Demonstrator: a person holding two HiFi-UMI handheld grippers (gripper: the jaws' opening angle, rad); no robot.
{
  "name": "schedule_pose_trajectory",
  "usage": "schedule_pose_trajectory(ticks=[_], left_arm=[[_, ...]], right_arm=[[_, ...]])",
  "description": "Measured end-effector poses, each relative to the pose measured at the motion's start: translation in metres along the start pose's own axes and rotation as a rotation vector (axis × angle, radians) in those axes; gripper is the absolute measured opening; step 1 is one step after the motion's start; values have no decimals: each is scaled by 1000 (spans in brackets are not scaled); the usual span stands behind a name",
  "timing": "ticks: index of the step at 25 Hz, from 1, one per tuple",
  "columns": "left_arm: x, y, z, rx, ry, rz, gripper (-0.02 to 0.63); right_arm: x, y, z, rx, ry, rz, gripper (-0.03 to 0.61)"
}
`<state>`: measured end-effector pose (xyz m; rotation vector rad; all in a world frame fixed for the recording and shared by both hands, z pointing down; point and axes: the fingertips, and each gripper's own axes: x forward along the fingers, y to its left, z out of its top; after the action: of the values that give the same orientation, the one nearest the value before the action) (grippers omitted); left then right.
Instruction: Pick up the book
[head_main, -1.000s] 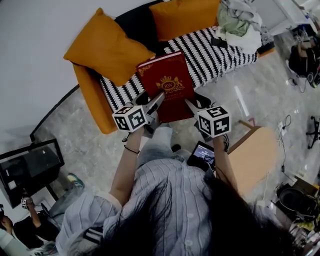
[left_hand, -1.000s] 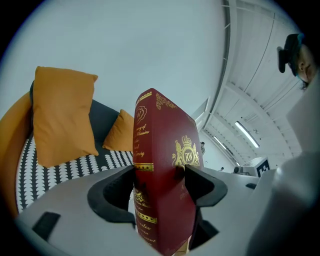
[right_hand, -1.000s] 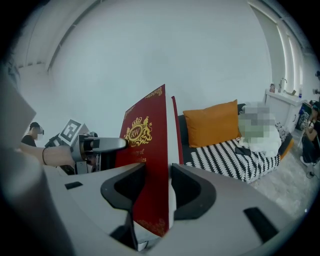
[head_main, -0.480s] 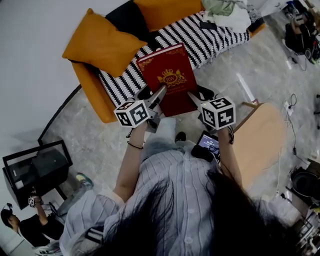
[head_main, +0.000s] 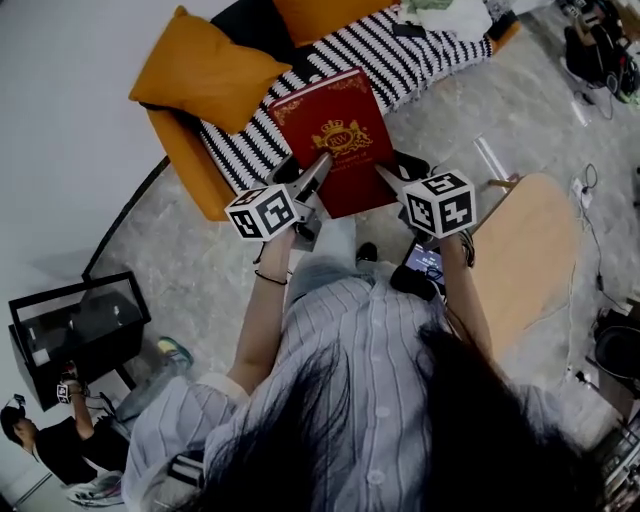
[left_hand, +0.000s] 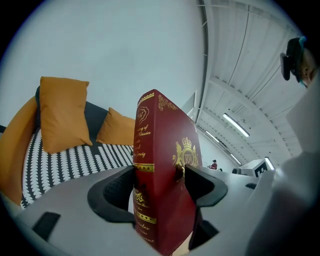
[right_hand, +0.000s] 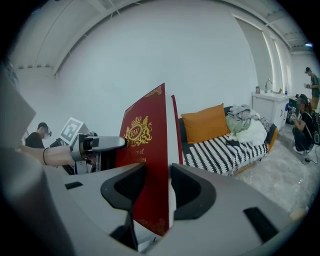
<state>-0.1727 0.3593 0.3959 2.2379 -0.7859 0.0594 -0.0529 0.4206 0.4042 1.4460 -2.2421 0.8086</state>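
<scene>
So the red hardcover book (head_main: 335, 140) with the gold crest on its cover is up off the sofa (head_main: 180, 175) right now, held between both tools in front of the seat's front edge. The left hand-held gripper (head_main: 320, 165) is clamped on the near-left corner by the spine. In the left gripper view both dark pads press flat on the covers, with the spine's gold lettering facing the camera. The right hand-held gripper (head_main: 382, 175) bites the near-right corner on the page-edge side. Its own view shows the jaws closed on the front cover and the back, with the white page block between them. The book stands pretty much upright in both gripper views, crest side toward the person. Behind it there's the black-and-white striped seat cover (head_main: 420, 55), an orange cushion (head_main: 205, 65) at the left end, another orange cushion (right_hand: 205, 122) further along, and a heap of clothes (right_hand: 245, 127) at the far end. A round wooden surface (head_main: 525, 260) sits off to the person's right, and a small lit screen (head_main: 425, 265) shows just below the right cube.
</scene>
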Motion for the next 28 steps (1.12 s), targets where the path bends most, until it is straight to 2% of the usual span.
schedule_pose_trajectory(ticks=[8, 28], left_arm=[[-11, -23, -16, 7, -23, -11, 316], [-6, -34, -22, 7, -15, 5, 316]], right_arm=[[-26, 5, -14, -18, -10, -6, 169], [-34, -6, -19, -16, -3, 10, 169]])
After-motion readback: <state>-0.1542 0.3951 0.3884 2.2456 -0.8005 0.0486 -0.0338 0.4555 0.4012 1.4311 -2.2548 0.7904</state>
